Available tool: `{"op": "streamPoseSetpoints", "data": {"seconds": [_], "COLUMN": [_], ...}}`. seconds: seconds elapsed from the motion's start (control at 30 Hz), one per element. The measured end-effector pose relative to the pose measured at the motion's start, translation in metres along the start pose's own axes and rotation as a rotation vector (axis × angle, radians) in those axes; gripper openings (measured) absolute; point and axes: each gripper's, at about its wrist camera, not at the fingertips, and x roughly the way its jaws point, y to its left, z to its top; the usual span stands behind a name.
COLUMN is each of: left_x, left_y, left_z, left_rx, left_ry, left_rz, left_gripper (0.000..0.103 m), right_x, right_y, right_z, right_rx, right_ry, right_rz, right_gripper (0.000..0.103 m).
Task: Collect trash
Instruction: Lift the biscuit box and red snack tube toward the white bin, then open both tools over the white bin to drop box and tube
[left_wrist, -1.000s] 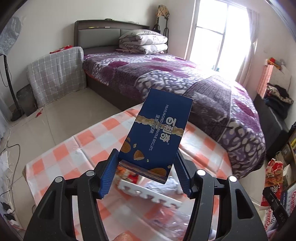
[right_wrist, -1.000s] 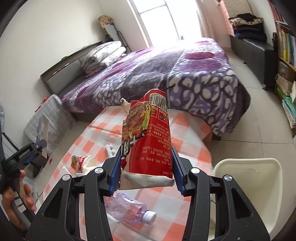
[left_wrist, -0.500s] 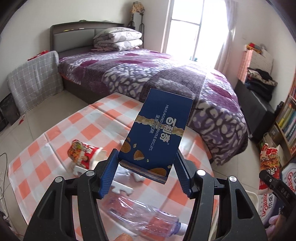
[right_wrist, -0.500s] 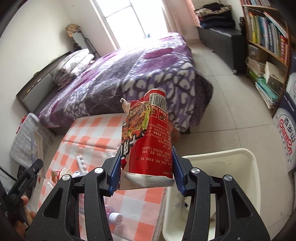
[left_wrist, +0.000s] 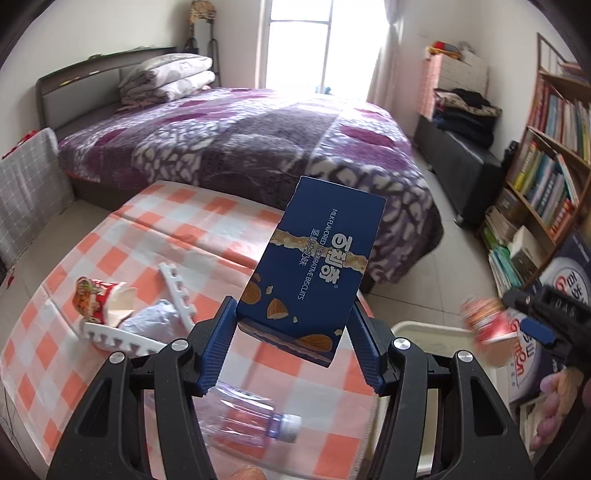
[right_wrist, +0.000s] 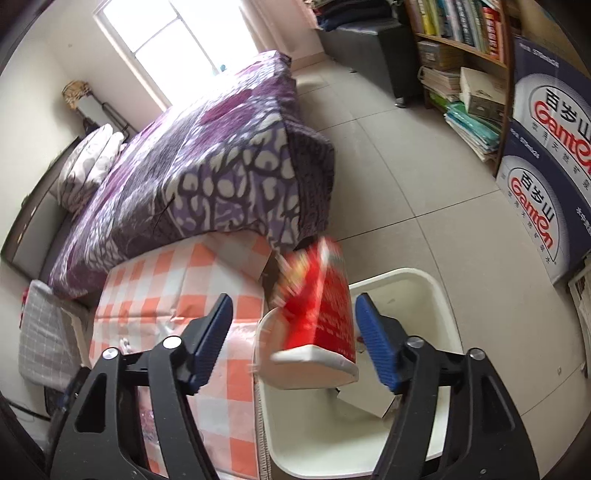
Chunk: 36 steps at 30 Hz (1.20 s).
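Observation:
My left gripper (left_wrist: 291, 343) is shut on a blue biscuit box (left_wrist: 314, 273) and holds it above the checked table (left_wrist: 166, 229). My right gripper (right_wrist: 295, 339) is open above the white bin (right_wrist: 439, 291). A red noodle cup (right_wrist: 317, 317), blurred, is loose between its jaws, over the bin. The cup (left_wrist: 487, 321) and the bin rim (left_wrist: 424, 328) also show at the right of the left wrist view. On the table lie another red noodle cup (left_wrist: 99, 299), crumpled paper (left_wrist: 151, 317), white foam strips (left_wrist: 122, 338) and a clear plastic bottle (left_wrist: 247, 417).
A purple bed (left_wrist: 240, 136) stands behind the table. A bookshelf (right_wrist: 461, 48) and blue water cartons (right_wrist: 546, 166) stand to the right of the bin. A white scrap (right_wrist: 365, 402) lies inside the bin. Tiled floor (right_wrist: 406, 177) lies between bed and shelf.
My right gripper swung right over the bin and opened; the red cup has come loose. My left gripper has turned right with the blue box still in it.

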Motion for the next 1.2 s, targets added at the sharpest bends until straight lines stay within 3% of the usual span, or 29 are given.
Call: {"op": "streamPoseSetpoints", "data": {"seconds": [0.53, 0.8, 0.87, 0.9, 1.0, 1.2], "left_x": [0.010, 0.017, 0.017, 0.017, 0.017, 0.018], "left_y": [-0.100, -0.129, -0.133, -0.133, -0.132, -0.122], "left_z": [-0.044, -0.059, -0.057, -0.056, -0.055, -0.055], "left_rx": [0.224, 0.254, 0.242, 0.230, 0.210, 0.218], "left_ry": [0.064, 0.117, 0.130, 0.134, 0.135, 0.127], "left_rz": [-0.105, -0.192, -0.239, -0.258, -0.263, -0.204], "left_gripper": [0.059, 0.060, 0.072, 0.083, 0.085, 0.085], "right_x": [-0.028, -0.034, -0.036, -0.036, -0.039, -0.040], "right_y": [-0.074, -0.094, -0.097, -0.098, -0.099, -0.090], "right_z": [0.019, 0.022, 0.022, 0.023, 0.023, 0.020], "right_rx": [0.147, 0.182, 0.188, 0.189, 0.185, 0.162], "right_ry": [-0.058, -0.076, -0.082, -0.085, -0.106, -0.136], "right_rz": [-0.014, -0.027, -0.035, -0.038, -0.066, -0.128], "right_gripper": [0.076, 0.084, 0.087, 0.089, 0.092, 0.096]}}
